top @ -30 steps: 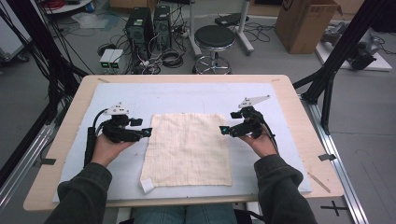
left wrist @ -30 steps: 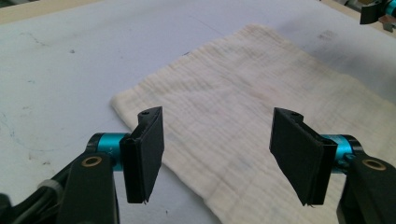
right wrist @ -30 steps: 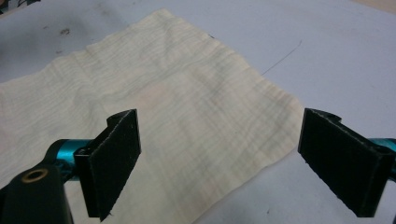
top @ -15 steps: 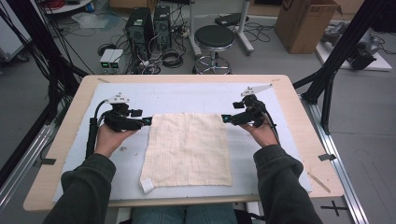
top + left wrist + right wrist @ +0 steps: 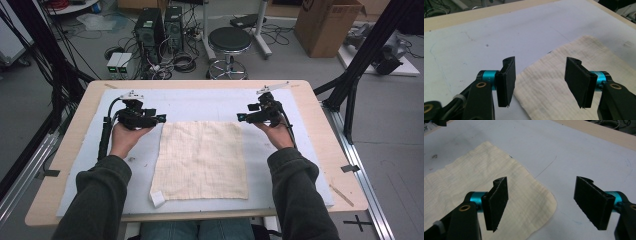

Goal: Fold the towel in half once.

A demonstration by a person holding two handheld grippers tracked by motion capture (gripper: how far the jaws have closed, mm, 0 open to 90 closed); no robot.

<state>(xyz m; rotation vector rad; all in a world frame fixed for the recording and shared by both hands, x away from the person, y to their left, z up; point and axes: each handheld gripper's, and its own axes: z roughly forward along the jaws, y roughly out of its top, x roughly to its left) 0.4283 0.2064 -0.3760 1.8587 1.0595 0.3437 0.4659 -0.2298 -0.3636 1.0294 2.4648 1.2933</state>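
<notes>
Two hand-held grippers hover at the far corners of a cream cloth point(image 5: 202, 159) that lies flat on the pale mat point(image 5: 200, 105) covering the bench point(image 5: 320, 125). The left hand-held gripper point(image 5: 161, 118) sits just off the cloth's far left corner; in the left gripper view its jaws stand spread with the cloth's edge below and between them, nothing pinched, and they have just been closing a little. The right hand-held gripper point(image 5: 240, 117) is at the far right corner; in the right gripper view its jaws are likewise apart above that rounded corner, gripping nothing, and have also just been narrowing. A small white tag point(image 5: 157, 198) shows at the cloth's near left corner.
</notes>
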